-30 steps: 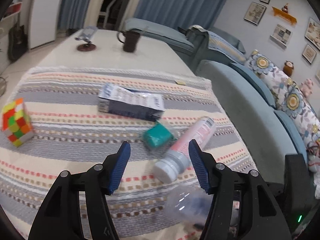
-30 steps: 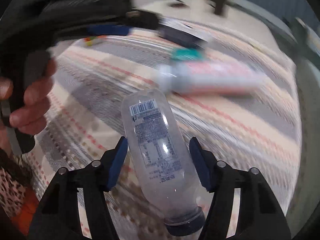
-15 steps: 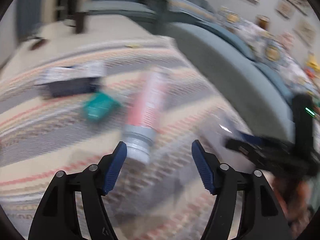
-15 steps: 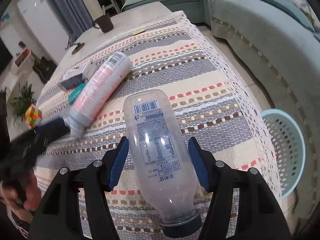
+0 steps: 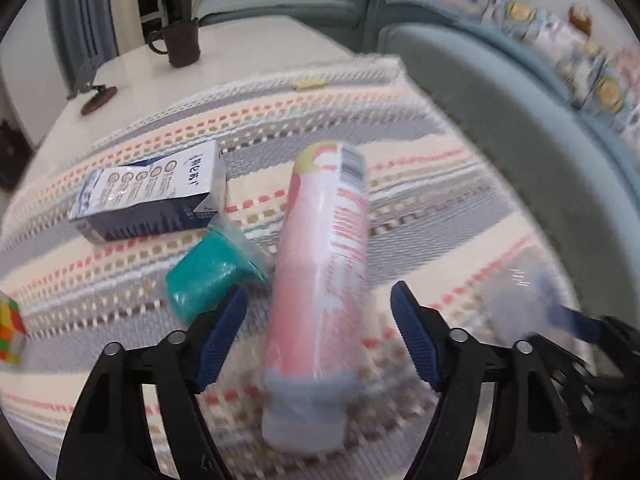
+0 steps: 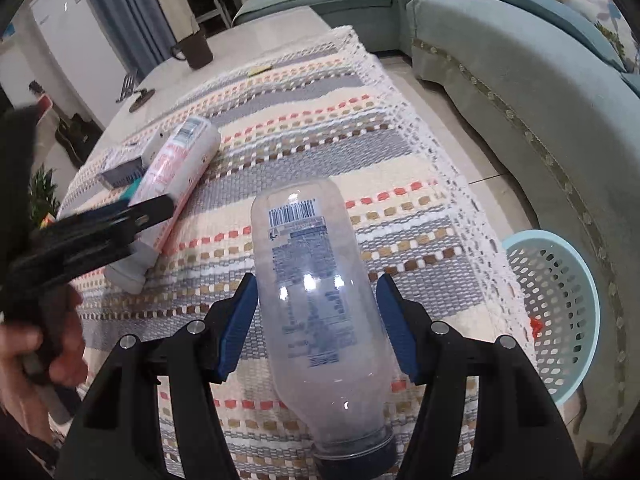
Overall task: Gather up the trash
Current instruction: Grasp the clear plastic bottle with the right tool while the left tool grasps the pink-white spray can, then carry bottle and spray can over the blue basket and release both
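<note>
A pink bottle with a grey cap [image 5: 320, 272] lies on the striped tablecloth [image 5: 440, 200]. My left gripper [image 5: 318, 336] straddles its lower half. Its jaws are closing, and both pads still stand clear of the bottle's sides. A teal crumpled wrapper [image 5: 208, 276] touches the left finger's outer side, and a blue-and-white carton [image 5: 152, 196] lies behind it. My right gripper [image 6: 318, 320] is shut on a clear plastic bottle [image 6: 312, 280], held cap-down above the cloth. The pink bottle [image 6: 172, 176] and the left gripper's fingers [image 6: 152, 210] show at the left in the right wrist view.
A light blue basket [image 6: 556, 312] stands on the floor by the table's right edge, in front of a teal sofa [image 6: 520, 80]. A colour cube [image 5: 8, 332] sits at the far left. A brown mug [image 5: 182, 44] and a small stand [image 5: 96, 96] are on the far bare tabletop.
My left gripper has come down and forward over the pink bottle, which now lies between its fingers. My right gripper rolled with the clear bottle early on, then held still.
</note>
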Available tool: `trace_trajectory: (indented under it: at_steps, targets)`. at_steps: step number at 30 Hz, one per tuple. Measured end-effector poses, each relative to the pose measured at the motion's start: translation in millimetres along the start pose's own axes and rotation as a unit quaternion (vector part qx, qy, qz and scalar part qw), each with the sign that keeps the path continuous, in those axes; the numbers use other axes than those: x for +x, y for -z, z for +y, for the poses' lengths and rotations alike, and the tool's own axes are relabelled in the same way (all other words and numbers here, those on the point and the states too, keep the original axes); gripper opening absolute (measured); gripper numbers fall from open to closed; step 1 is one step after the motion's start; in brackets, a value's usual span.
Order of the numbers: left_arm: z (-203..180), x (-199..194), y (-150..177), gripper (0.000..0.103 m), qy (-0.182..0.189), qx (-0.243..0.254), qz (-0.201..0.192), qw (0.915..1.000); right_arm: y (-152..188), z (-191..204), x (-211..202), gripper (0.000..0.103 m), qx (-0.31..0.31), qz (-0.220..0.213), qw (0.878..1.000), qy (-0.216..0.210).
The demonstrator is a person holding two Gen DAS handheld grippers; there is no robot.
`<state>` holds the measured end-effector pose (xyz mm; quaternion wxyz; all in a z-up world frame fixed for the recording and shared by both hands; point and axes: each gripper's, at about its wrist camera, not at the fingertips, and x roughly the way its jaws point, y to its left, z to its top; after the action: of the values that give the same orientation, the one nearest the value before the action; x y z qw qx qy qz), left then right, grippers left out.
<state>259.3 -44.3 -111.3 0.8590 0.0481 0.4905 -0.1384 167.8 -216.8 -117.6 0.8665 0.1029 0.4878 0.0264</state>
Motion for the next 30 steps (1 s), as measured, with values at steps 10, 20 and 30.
trace_trajectory:
  at_steps: [10,20,30]
  targets:
    - [-3,-10,17,0.045,0.027,-0.026,-0.008,0.9993,4,10,-3,0.053,-0.035,-0.014,0.999,0.038]
    - [-68,-103,13,0.045,0.157,-0.015,-0.101,0.9823,-4,-75,-118,0.053,0.092,-0.147,0.984,0.029]
    - [-206,-102,14,0.045,0.240,0.050,-0.106,0.9636,8,-168,-143,0.053,0.146,-0.146,0.973,0.103]
